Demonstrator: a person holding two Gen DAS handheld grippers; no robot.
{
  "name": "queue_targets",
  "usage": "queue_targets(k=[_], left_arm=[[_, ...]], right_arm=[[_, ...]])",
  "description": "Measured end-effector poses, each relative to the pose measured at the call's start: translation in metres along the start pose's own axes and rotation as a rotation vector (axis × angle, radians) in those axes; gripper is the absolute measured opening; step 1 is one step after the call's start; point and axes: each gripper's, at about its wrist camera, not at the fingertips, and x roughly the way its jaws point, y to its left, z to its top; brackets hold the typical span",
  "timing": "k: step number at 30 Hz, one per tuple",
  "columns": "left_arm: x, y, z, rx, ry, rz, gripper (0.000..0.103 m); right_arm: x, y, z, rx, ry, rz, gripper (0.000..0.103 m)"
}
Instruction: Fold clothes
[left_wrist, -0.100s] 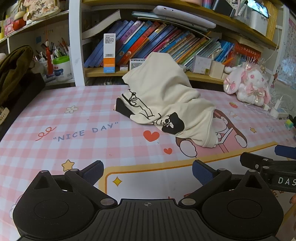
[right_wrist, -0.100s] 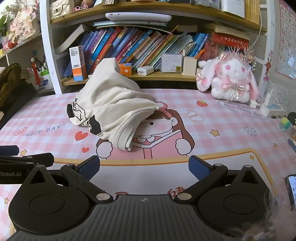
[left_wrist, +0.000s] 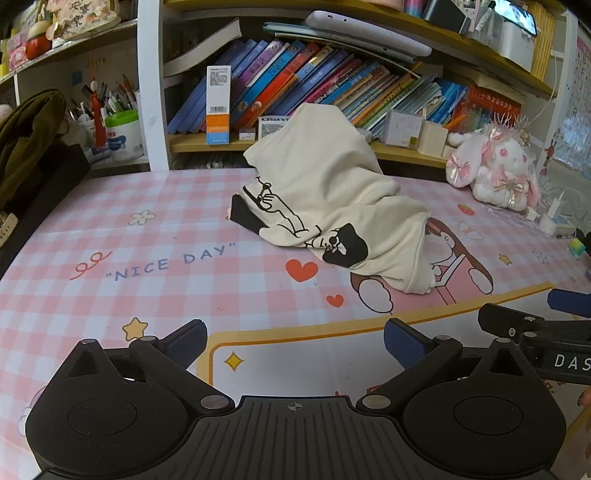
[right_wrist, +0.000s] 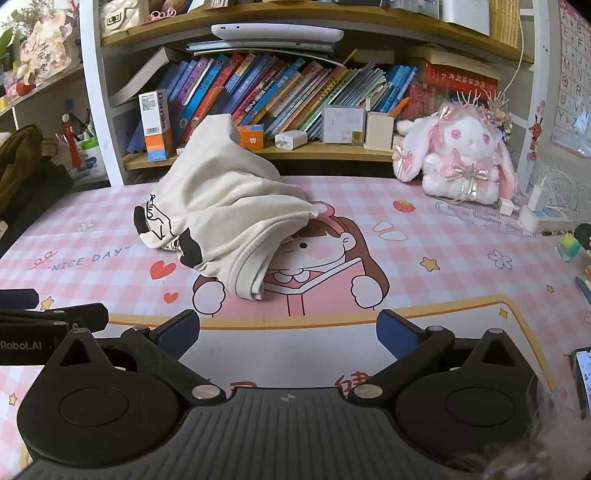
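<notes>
A cream garment (left_wrist: 332, 206) with a black cartoon print lies crumpled in a heap on the pink checked tablecloth (left_wrist: 110, 229), its far end leaning up against the bookshelf. It also shows in the right wrist view (right_wrist: 229, 206). My left gripper (left_wrist: 293, 339) is open and empty, low over the table's near edge, well short of the garment. My right gripper (right_wrist: 288, 332) is open and empty, beside the left one. The right gripper's side shows at the right of the left wrist view (left_wrist: 535, 332).
A bookshelf (left_wrist: 332, 85) full of books stands behind the garment. A pink plush rabbit (right_wrist: 458, 155) sits at the back right. A power strip with chargers (right_wrist: 543, 214) and a phone (right_wrist: 585, 376) lie at the right. A pen cup (left_wrist: 122, 133) and dark bag (left_wrist: 29, 147) are left.
</notes>
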Motion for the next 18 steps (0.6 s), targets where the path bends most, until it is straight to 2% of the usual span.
queue_targets(k=[18], left_arm=[[0.0013, -0.0004, -0.0018, 0.002, -0.006, 0.007, 0.103]], right_arm=[[0.0006, 0.0008, -0.0007, -0.001, 0.005, -0.003, 0.103]])
